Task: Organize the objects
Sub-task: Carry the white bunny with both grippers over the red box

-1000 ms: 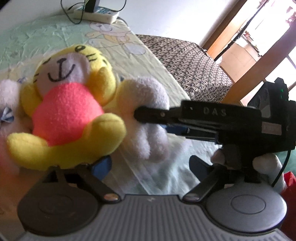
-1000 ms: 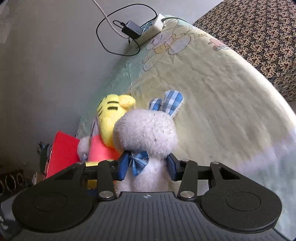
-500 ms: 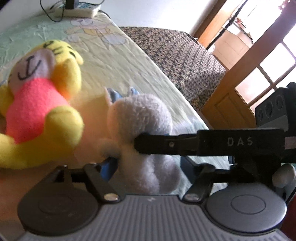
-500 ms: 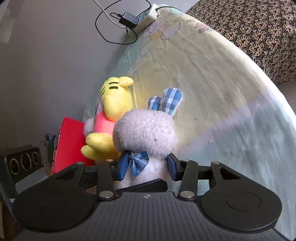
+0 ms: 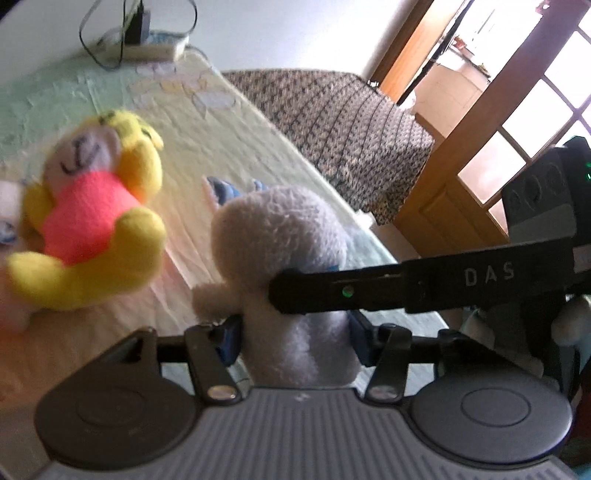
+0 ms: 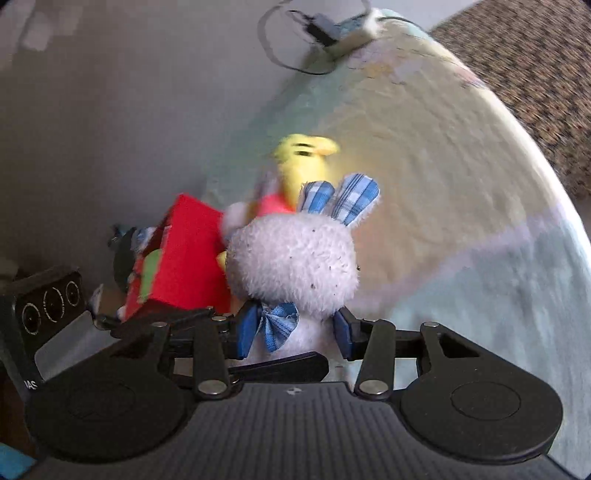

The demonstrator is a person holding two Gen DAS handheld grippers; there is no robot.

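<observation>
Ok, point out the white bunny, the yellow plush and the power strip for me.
white bunny (image 6: 295, 258): right wrist view, on its fluffy head.
yellow plush (image 5: 85, 218): left wrist view, on its pink belly.
power strip (image 5: 155, 48): left wrist view, on its white body at the bed's far end.

The yellow plush (image 5: 88, 218) is motion-blurred, its left side cut by the frame edge; the power strip (image 6: 351, 31) is smeared.

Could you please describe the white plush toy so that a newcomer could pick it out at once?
On the pale green bedsheet, find the white plush rabbit beside the yellow tiger toy. Only it has blue checked ears and a blue bow.
</observation>
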